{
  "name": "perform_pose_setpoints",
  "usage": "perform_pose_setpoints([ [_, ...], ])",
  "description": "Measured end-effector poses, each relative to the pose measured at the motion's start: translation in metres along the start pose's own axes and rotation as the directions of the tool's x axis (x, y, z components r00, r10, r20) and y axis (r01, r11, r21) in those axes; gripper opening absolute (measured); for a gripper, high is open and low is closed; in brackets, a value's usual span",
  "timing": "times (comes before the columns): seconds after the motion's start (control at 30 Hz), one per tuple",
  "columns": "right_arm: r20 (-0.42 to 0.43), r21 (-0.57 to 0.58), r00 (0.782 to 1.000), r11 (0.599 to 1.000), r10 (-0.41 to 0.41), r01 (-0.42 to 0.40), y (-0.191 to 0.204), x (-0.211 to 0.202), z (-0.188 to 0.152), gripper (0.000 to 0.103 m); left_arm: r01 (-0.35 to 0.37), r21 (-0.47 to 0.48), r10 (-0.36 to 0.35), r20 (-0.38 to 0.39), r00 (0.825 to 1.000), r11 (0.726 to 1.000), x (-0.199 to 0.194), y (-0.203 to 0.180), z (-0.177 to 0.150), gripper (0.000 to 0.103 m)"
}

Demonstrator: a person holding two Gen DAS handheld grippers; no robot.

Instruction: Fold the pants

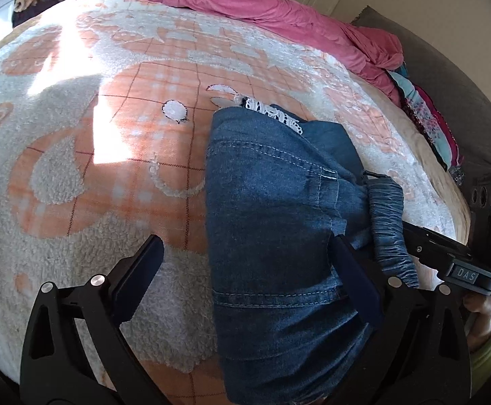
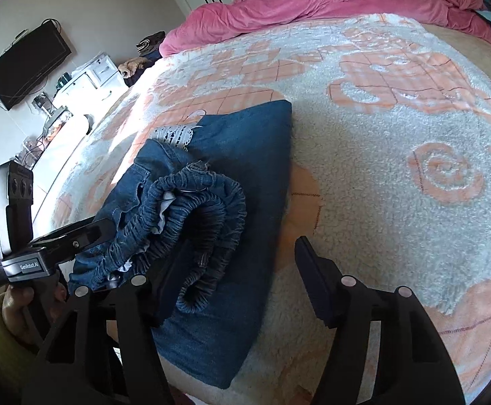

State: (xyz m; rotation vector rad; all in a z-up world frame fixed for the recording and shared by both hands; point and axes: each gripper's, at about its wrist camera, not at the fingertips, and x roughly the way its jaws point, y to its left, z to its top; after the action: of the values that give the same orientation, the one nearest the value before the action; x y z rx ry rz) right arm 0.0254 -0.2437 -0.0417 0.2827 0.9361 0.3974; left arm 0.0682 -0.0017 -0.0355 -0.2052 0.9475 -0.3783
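Note:
The blue denim pants (image 1: pixel 272 222) lie folded in a compact stack on the bed, with a white lace trim (image 1: pixel 272 114) at the far end and a gathered elastic waistband (image 2: pixel 198 209) on top. My left gripper (image 1: pixel 245 260) is open, its jaws wide apart; its right finger (image 1: pixel 357 280) rests on the denim near the waistband. My right gripper (image 2: pixel 242 270) is open too, straddling the stack's near right edge; its left finger (image 2: pixel 174 280) lies against the waistband. Each gripper shows in the other's view, the left (image 2: pixel 76 239) and the right (image 1: pixel 448 256).
The bed carries a fluffy white and orange blanket (image 1: pixel 110 168). A pink duvet (image 1: pixel 245 0) is bunched along the far edge. Colourful clothes (image 1: pixel 428 118) hang off the right side. A wall television (image 2: pixel 26 64) and a white dresser (image 2: pixel 86 81) stand at left.

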Motion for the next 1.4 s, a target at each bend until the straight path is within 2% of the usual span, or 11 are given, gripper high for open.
perform_pose_setpoints([
  [0.13,-0.03,-0.017,1.0,1.0,0.01,-0.01,0.001,0.013,0.008,0.062,0.004,0.009,-0.004,-0.003,1.0,1.0,0.006,-0.003,0.004,0.077],
  [0.3,-0.035,-0.016,0.999,0.999,0.038,-0.038,-0.003,0.025,0.018,0.062,0.018,0.009,-0.018,-0.013,1.0,1.0,0.015,-0.008,0.008,0.071],
  [0.33,-0.023,-0.018,0.999,0.999,0.046,-0.047,-0.005,0.027,0.018,0.059,0.019,0.012,-0.018,-0.012,1.0,1.0,0.017,-0.009,0.009,0.069],
  [0.4,-0.01,-0.034,0.998,0.998,0.058,-0.058,-0.003,0.028,0.018,0.044,0.03,0.011,-0.03,-0.005,1.0,0.999,0.02,-0.01,0.01,0.063],
  [0.43,-0.005,-0.042,0.997,0.996,0.078,-0.079,0.0,0.027,0.017,0.03,0.03,0.01,-0.03,-0.005,1.0,0.999,0.021,-0.012,0.009,0.058],
  [0.53,0.034,-0.1,0.998,0.994,0.054,-0.05,0.012,0.02,0.015,0.022,0.045,0.025,-0.045,0.009,0.999,0.999,0.016,-0.018,0.009,0.041],
  [0.63,0.089,-0.138,0.995,0.99,0.044,-0.032,0.024,0.008,0.016,0.019,0.052,0.036,-0.053,0.031,0.998,0.998,0.007,-0.022,0.011,0.032],
  [0.77,0.137,-0.227,0.99,0.974,0.034,-0.002,0.045,-0.003,0.025,0.018,0.064,0.046,-0.066,0.057,0.996,0.997,-0.001,-0.027,0.02,0.03],
  [0.93,0.178,-0.27,0.984,0.962,0.02,0.03,0.056,-0.002,0.052,0.018,0.035,0.068,-0.041,0.101,0.994,0.997,-0.003,-0.032,0.043,0.03],
  [1.13,0.21,-0.278,0.977,0.96,0.023,0.037,0.057,0.008,0.088,0.018,0.018,0.057,-0.026,0.142,0.99,0.998,0.003,-0.025,0.074,0.03],
  [1.4,0.195,-0.262,0.981,0.964,0.012,0.04,0.05,0.036,0.113,0.018,-0.003,0.051,-0.004,0.149,0.989,0.999,0.021,-0.013,0.099,0.03],
])
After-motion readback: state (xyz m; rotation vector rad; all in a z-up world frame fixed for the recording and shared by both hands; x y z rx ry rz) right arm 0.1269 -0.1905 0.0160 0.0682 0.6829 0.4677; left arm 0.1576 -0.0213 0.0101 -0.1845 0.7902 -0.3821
